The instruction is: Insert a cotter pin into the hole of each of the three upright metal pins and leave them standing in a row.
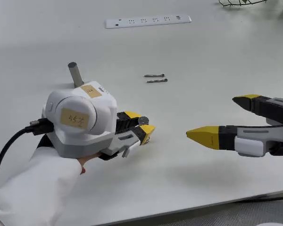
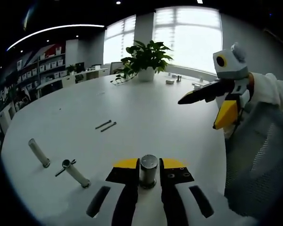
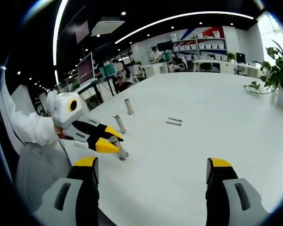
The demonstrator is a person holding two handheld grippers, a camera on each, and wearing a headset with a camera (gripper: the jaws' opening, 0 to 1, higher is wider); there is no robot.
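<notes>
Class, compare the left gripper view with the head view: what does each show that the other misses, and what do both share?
The left gripper view adds an upright pin with a cotter pin through it, and a potted plant. The head view adds a power strip. Both share the two loose cotter pins, the left gripper shut on the held pin, and the open right gripper.

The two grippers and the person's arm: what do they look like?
The left gripper has a white rounded housing, two tan handwritten labels, a black cable and black fingers with yellow tips. The right gripper has a grey-white body and the same black, yellow-tipped fingers. The sleeve is white.
</notes>
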